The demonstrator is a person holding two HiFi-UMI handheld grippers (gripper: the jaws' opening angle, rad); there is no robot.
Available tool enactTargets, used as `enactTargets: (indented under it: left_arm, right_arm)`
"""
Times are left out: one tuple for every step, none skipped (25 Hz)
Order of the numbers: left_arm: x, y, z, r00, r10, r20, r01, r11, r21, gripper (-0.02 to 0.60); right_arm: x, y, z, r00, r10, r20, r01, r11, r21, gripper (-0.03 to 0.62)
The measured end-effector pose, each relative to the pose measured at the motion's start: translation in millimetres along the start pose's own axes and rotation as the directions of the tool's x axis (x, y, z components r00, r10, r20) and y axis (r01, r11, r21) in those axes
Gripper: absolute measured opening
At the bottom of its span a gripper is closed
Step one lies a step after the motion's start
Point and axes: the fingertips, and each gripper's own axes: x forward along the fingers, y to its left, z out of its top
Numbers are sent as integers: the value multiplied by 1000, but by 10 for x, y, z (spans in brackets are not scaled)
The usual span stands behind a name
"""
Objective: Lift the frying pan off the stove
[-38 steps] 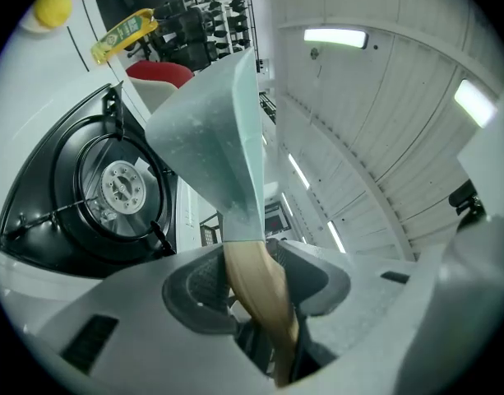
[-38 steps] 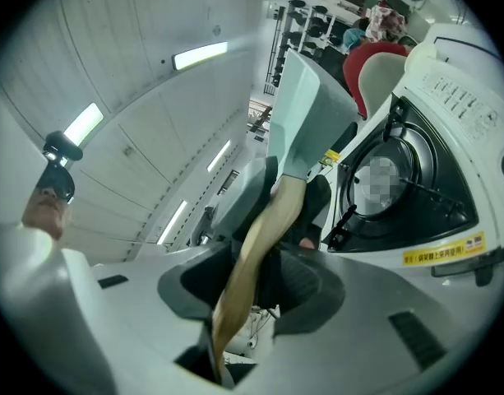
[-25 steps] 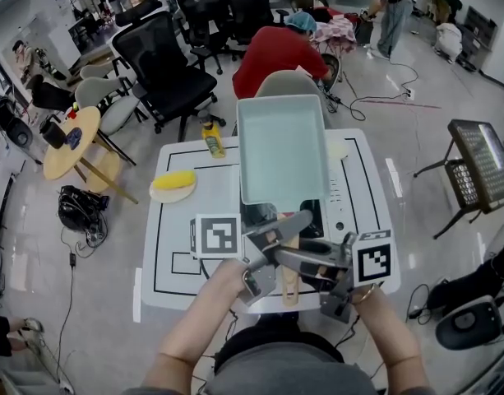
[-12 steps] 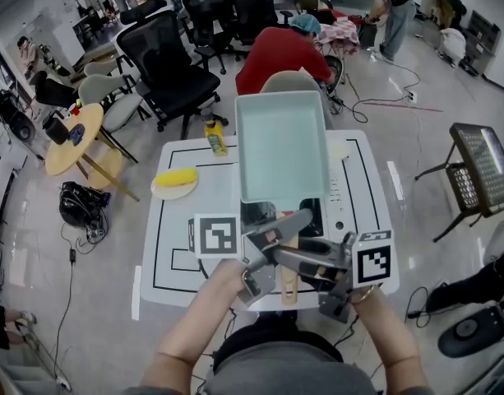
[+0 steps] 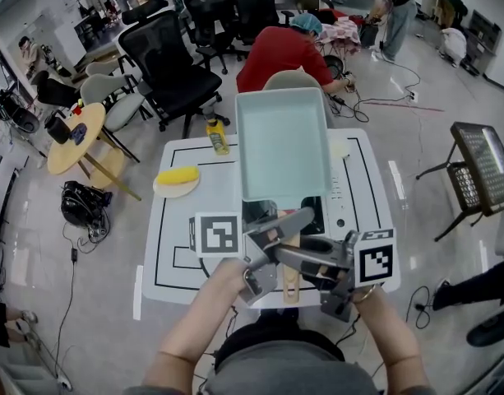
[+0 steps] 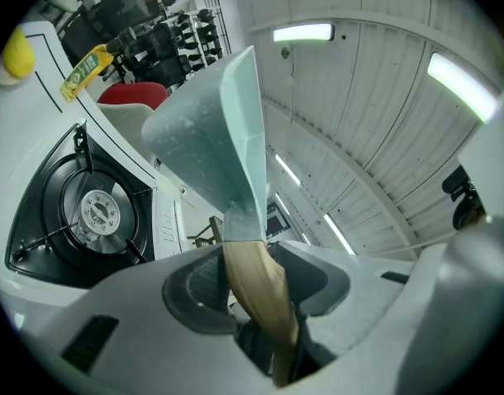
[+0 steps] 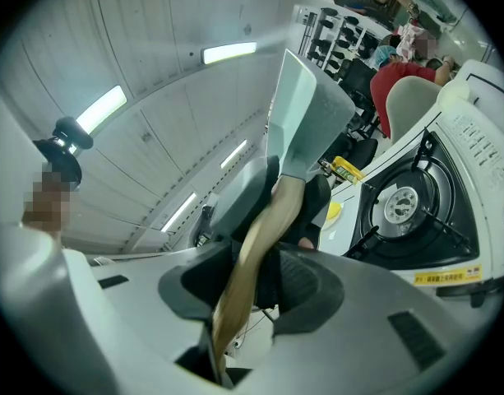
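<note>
A rectangular pale teal frying pan (image 5: 283,142) with a wooden handle (image 5: 290,271) hangs tilted in the air above the black stove burner (image 5: 315,214). Both grippers hold that handle. My left gripper (image 5: 272,239) is shut on it from the left, and my right gripper (image 5: 316,263) is shut on it from the right, a little nearer the handle's end. In the left gripper view the handle (image 6: 253,280) runs between the jaws up to the pan (image 6: 215,138), with the burner (image 6: 91,214) below. The right gripper view shows the handle (image 7: 253,262), pan (image 7: 305,118) and burner (image 7: 404,206) likewise.
The stove sits on a white table (image 5: 182,245) with black lines. A yellow bottle (image 5: 216,137) and a plate of yellow food (image 5: 176,182) lie at its left rear. A seated person in red (image 5: 280,52), office chairs (image 5: 165,60) and a round wooden table (image 5: 71,138) stand beyond.
The pan has risen slightly and looks a little larger in the head view. Both grips on the handle are unchanged.
</note>
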Motion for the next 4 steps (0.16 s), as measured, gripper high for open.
enactTargets:
  left_arm:
    - [6, 2, -2, 1000, -2, 0, 2, 1000, 0, 160]
    - [11, 3, -5, 1000, -3, 0, 3, 1000, -1, 160]
    - [15, 5, -9, 1000, -3, 0, 3, 1000, -1, 160]
    - [19, 5, -12, 1000, -3, 0, 3, 1000, -1, 160]
  right_arm:
    - [-3, -5, 0, 1000, 1, 0, -1, 1000, 1, 155]
    - [-7, -9, -2, 1000, 1, -1, -1, 1000, 1, 155]
    - [-11, -11, -3, 1000, 1, -2, -1, 1000, 2, 155]
    - [-14, -14, -5, 1000, 1, -3, -1, 1000, 2, 155]
